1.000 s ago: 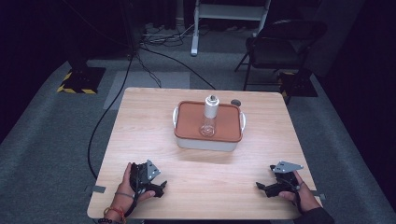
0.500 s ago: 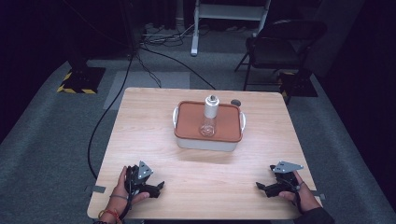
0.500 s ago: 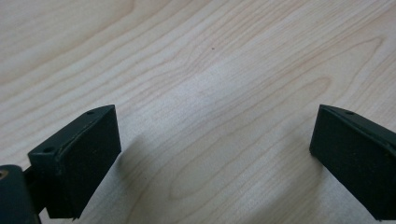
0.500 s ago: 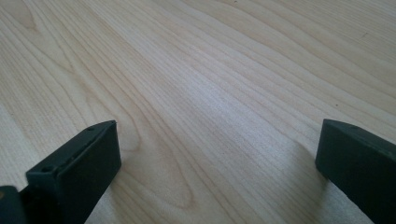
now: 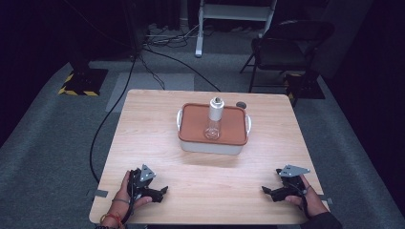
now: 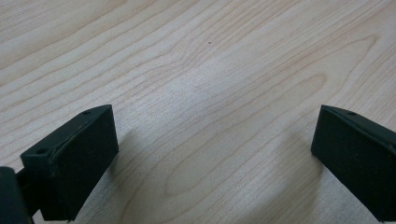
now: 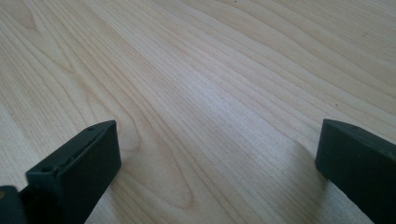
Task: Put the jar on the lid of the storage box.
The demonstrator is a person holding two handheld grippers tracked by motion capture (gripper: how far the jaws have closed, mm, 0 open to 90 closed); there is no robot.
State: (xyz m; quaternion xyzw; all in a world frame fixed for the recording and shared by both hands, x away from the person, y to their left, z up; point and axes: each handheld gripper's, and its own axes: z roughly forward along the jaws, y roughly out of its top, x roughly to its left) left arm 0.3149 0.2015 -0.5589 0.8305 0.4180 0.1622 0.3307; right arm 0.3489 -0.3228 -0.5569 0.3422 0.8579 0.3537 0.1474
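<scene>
Near the bench's (image 5: pixel 157 138) front edge, the left gripper (image 5: pixel 160 193) at seven o'clock and the right gripper (image 5: pixel 267 191) at five rest low, jaws spread wide and empty. Well beyond, toward twelve, a bottle (image 5: pixel 214 118) lies on the orange-lidded container (image 5: pixel 191 124). Nothing looks started; next likely calls for reaching forward to the bottle.

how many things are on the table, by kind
grippers: 2, left gripper and right gripper
lidded box: 1
bottle: 1
small dark round thing: 1
total: 5
</scene>
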